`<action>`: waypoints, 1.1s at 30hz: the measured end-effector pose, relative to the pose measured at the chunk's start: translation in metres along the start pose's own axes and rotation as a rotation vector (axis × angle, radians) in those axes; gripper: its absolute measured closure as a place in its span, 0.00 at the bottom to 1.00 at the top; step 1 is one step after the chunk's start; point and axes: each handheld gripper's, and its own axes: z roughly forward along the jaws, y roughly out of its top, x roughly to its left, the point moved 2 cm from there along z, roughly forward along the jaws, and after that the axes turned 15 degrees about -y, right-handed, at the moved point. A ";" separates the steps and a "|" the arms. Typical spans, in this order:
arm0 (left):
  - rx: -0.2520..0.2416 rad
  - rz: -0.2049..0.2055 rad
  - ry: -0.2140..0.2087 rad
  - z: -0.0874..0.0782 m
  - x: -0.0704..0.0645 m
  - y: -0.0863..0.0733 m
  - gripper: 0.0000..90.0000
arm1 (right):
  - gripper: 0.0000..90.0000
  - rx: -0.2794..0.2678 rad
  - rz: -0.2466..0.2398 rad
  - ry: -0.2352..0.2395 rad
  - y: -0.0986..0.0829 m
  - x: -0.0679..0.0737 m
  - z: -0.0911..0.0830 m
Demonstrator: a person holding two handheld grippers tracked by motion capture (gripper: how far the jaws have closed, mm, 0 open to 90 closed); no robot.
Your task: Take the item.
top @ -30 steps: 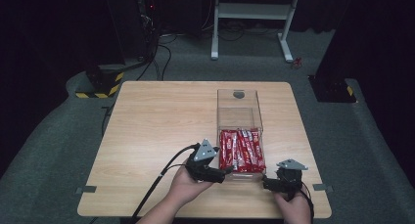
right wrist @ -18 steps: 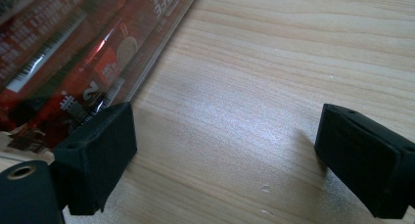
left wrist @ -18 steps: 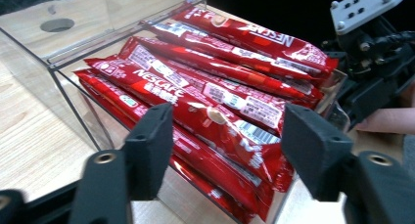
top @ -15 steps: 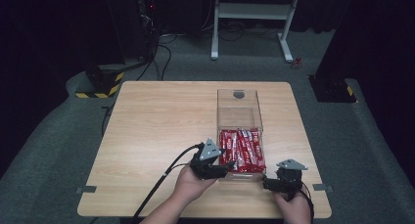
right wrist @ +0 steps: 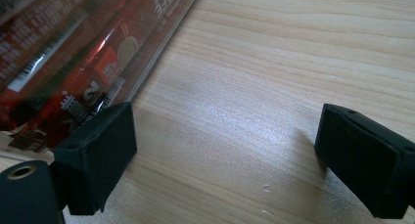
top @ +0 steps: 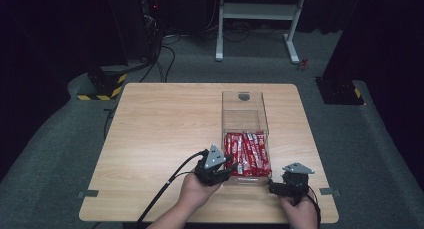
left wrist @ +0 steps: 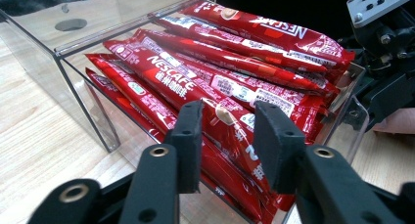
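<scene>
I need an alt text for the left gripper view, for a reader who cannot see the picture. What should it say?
The left gripper, jaws open, reaches over a pile of red Nescafe sachets lying in a clear plastic box on a wooden table; one sachet lies between the jaws, not yet pinched. Part of the other gripper shows at the right edge.

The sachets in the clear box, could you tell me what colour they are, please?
Red with white lettering; the sachets show best in the left gripper view.
</scene>
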 end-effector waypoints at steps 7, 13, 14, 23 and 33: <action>-0.005 -0.039 -0.011 0.001 0.001 -0.001 0.84 | 0.09 0.000 0.000 0.000 0.000 0.000 0.000; -0.002 -0.052 -0.017 0.002 0.000 -0.002 0.95 | 0.09 0.000 0.000 0.000 0.000 0.000 0.000; -0.002 -0.052 -0.017 0.002 0.000 -0.002 0.96 | 0.09 0.000 0.000 0.000 0.000 0.000 0.000; -0.029 -0.072 -0.037 -0.002 -0.002 -0.004 0.98 | 0.09 0.000 0.000 0.000 0.000 0.000 0.000; -0.053 -0.076 -0.046 -0.009 -0.002 -0.002 0.98 | 0.09 0.000 0.000 0.000 0.000 0.000 0.000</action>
